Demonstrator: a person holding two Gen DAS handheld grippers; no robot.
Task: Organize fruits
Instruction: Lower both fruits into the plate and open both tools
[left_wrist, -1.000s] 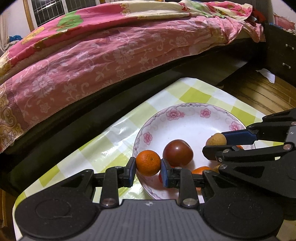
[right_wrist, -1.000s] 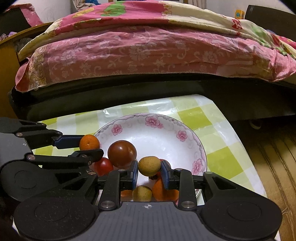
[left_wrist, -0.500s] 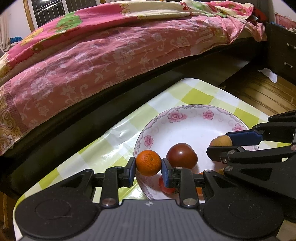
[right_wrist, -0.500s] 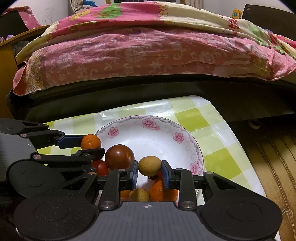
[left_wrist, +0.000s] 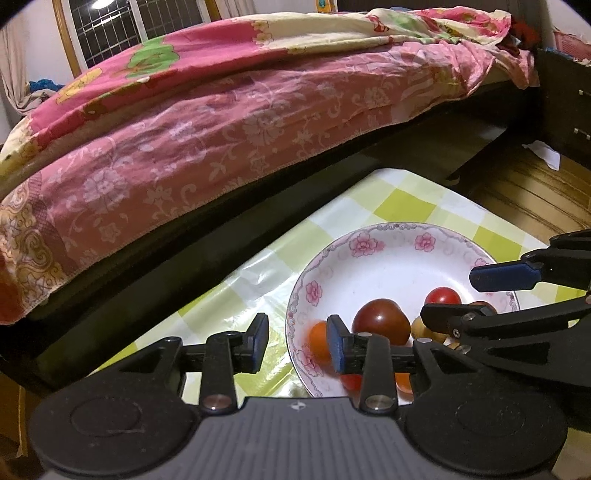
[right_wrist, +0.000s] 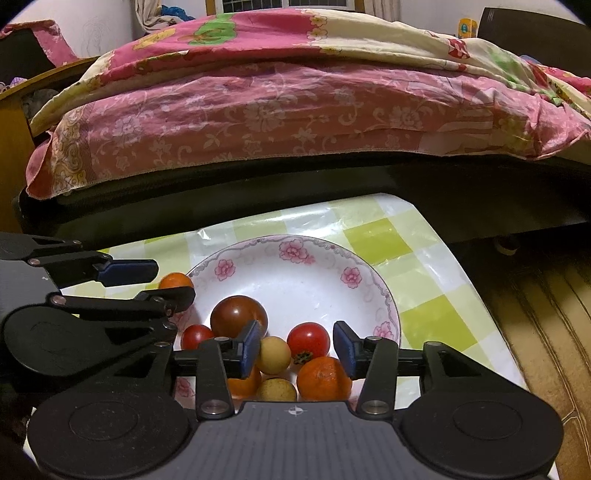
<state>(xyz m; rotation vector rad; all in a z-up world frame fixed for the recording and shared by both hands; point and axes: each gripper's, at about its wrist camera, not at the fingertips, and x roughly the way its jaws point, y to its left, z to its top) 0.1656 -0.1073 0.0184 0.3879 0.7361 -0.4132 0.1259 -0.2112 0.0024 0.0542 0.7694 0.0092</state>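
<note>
Between left gripper (left_wrist: 295, 341) pads: nothing; jaws just been opening, released. Small orange (left_wrist: 318, 341) blurred, just inside floral bowl (left_wrist: 388, 251) rim, partly behind right pad. Right gripper (right_wrist: 295, 347) jaws also just been opening, spread apart; yellow-tan round fruit (right_wrist: 274, 355) loose in bowl beside left pad, with red tomato (right_wrist: 308, 339), dark tomato (right_wrist: 238, 315), larger orange (right_wrist: 323, 378). Bowl on green-checked tablecloth (right_wrist: 436, 317); pink floral bedspread (right_wrist: 258, 118) behind.

the room is dim with warm indoor light. a lamp reflection (left_wrist: 101, 3) shines in the window at the upper left of the left wrist view. the plastic tablecloth (left_wrist: 258, 273) shows white glare. the small orange (left_wrist: 318, 341) is blurred. both views bend strongly at the edges, with dark corners. the space under the bed (right_wrist: 258, 199) is in deep shadow.
</note>
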